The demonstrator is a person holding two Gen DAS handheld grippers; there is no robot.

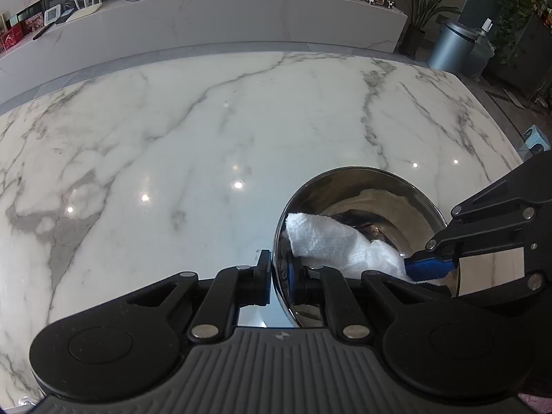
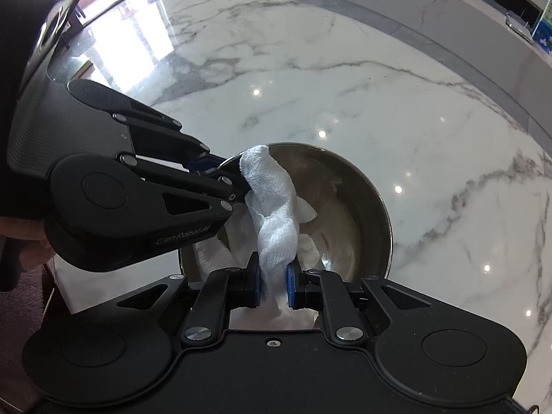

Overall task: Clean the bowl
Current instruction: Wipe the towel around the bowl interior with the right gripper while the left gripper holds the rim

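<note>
A shiny steel bowl point(image 1: 365, 189) sits tilted over the marble table, and my left gripper point(image 1: 278, 281) is shut on its near rim. A white cloth point(image 1: 331, 238) lies inside the bowl. In the right wrist view the same bowl point(image 2: 362, 207) holds the twisted white cloth point(image 2: 276, 207), and my right gripper point(image 2: 273, 283) is shut on the cloth's lower end. The left gripper point(image 2: 224, 169) reaches in from the left and pinches the bowl's rim. The right gripper point(image 1: 427, 265) shows in the left wrist view at the bowl's right side.
A white marble table point(image 1: 207, 138) with grey veins spreads out beyond the bowl. Behind it runs a long white counter point(image 1: 207, 17) with small items. A grey bin point(image 1: 452, 46) and potted plants point(image 1: 417, 13) stand at the far right. A hand point(image 2: 31, 248) holds the left gripper.
</note>
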